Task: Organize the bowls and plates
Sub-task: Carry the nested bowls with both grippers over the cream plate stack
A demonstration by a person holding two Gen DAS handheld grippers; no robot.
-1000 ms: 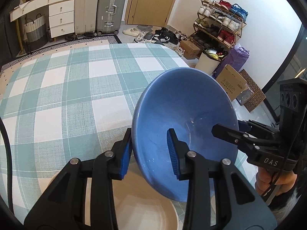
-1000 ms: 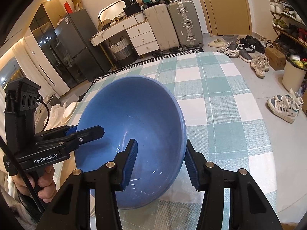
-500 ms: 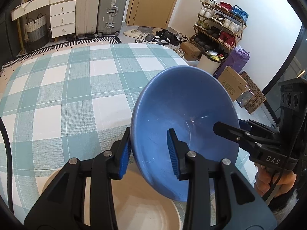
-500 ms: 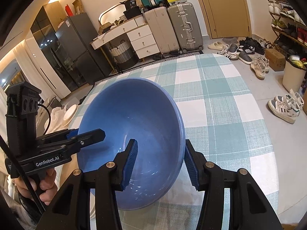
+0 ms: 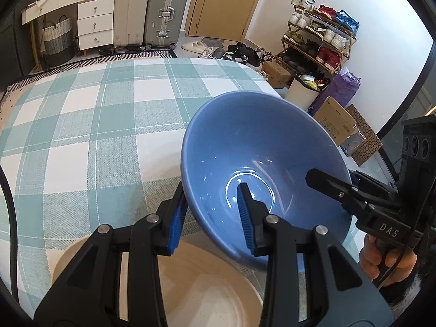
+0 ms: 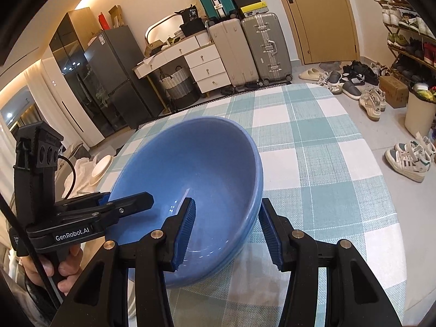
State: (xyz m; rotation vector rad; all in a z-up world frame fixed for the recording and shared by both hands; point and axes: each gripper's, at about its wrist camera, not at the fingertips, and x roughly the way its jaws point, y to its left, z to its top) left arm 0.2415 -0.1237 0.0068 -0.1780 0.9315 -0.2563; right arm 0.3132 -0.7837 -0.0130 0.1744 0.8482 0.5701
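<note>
A large blue bowl (image 5: 259, 150) (image 6: 196, 158) hangs tilted over the checked tablecloth, held from both sides. My left gripper (image 5: 212, 218) is shut on the bowl's left wall, one pad outside and one inside. My right gripper (image 6: 226, 223) is shut on the opposite wall in the same way. Each gripper shows in the other's view: the right gripper (image 5: 327, 182) reaches in over the far rim, and the left gripper (image 6: 130, 201) does likewise. A cream plate (image 5: 212, 286) lies on the cloth just below my left gripper, partly under the bowl. Whether the bowl touches it is hidden.
The green and white checked tablecloth (image 5: 81, 136) stretches away behind the bowl. A white dish (image 6: 102, 163) rests on pale fabric off the table's left edge. Suitcases (image 6: 261, 46), a shoe rack (image 5: 321, 35), a white bin (image 5: 302, 92) and boxes stand on the floor around.
The bowl has tipped slightly, so its inner base ring now shows in the left wrist view. More of the cream plate shows below. Both grippers keep their hold.
</note>
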